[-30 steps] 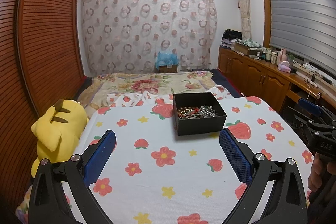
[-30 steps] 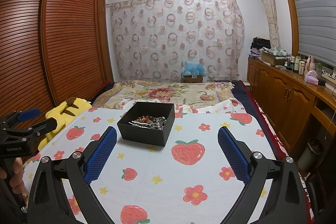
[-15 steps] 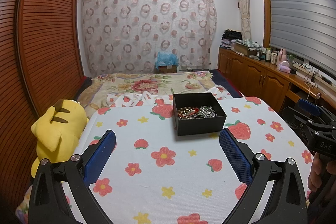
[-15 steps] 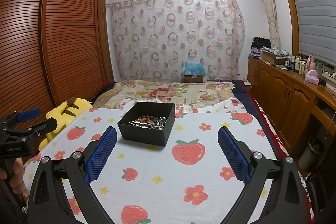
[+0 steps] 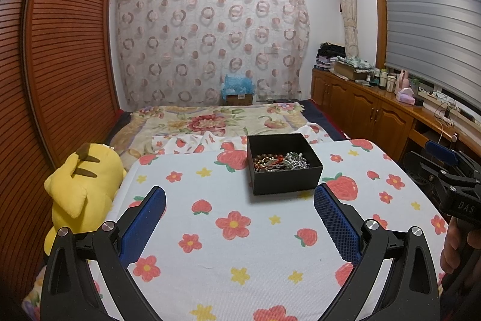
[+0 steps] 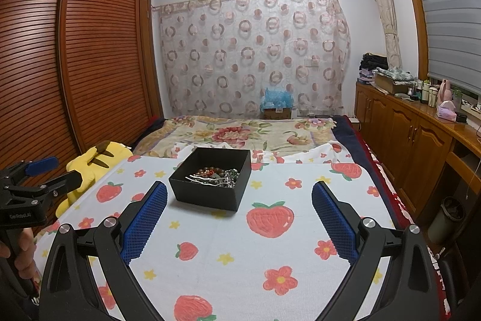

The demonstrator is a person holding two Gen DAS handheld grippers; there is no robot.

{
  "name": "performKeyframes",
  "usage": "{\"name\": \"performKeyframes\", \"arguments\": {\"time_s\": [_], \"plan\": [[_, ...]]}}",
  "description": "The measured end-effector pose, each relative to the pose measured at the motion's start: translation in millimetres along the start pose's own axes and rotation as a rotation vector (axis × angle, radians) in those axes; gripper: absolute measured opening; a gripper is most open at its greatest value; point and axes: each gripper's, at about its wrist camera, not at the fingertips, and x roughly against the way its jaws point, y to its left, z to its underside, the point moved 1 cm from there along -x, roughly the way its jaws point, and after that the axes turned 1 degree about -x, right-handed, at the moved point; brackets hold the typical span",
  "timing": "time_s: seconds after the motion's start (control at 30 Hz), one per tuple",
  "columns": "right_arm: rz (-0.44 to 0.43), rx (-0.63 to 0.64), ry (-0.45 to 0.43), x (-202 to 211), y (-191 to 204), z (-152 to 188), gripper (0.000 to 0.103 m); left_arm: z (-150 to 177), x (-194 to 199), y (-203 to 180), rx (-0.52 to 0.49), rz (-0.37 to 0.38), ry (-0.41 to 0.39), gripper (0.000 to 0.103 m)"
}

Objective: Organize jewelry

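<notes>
A black open-topped box sits on the strawberry-and-flower cloth, holding a tangle of jewelry: brown beads, red pieces and silvery chains. My left gripper hovers open over the cloth, short of the box and to its left, with nothing between its blue pads. My right gripper is open too, the box just beyond its left finger. Each gripper shows at the edge of the other's view, held by a hand.
The cloth-covered surface ends at a bed with a floral blanket. A yellow plush toy lies off the left edge beside slatted wooden wardrobe doors. Wooden cabinets with clutter line the right wall.
</notes>
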Motion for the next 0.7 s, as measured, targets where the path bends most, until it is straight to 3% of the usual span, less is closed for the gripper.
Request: {"name": "performKeyframes", "arguments": {"time_s": [0.7], "plan": [[-0.001,-0.001,0.0,0.1,-0.9,0.2,0.098,0.0,0.1,-1.3,0.0,0.001,0.002,0.095]]}}
